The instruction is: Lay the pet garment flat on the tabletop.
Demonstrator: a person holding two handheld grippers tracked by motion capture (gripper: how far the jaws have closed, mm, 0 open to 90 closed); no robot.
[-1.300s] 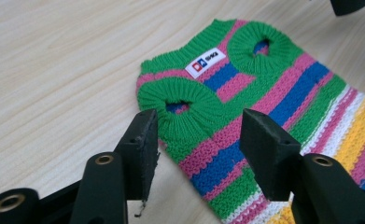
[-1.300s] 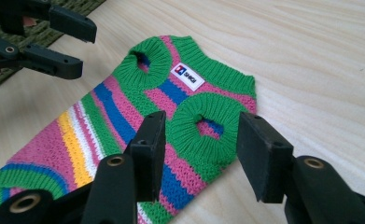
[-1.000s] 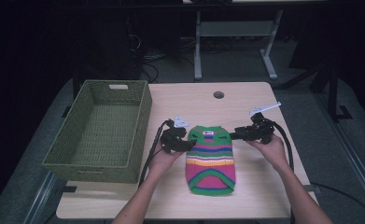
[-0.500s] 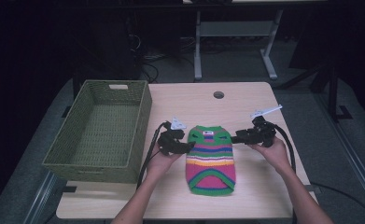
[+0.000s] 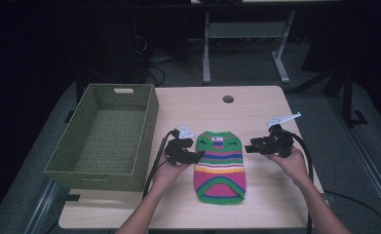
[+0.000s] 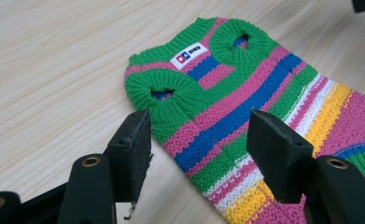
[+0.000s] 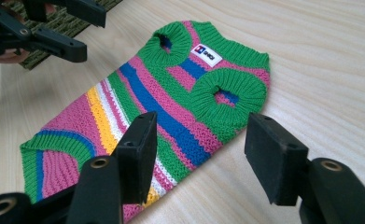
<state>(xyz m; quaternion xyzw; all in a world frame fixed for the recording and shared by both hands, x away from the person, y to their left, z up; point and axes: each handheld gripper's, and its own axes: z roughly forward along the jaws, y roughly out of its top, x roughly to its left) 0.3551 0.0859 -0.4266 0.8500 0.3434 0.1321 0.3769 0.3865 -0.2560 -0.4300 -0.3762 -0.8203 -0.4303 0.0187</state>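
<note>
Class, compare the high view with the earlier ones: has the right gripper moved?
Yes. The right gripper has drawn slightly toward the person and the sweater, away from the round hole in the tabletop.

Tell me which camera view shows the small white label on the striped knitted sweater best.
The left gripper view: the white label with its red and blue mark sits near, at the green neckline of the striped knitted sweater. The right gripper view shows it similarly, slightly smaller. In the high view it is a tiny speck.
</note>
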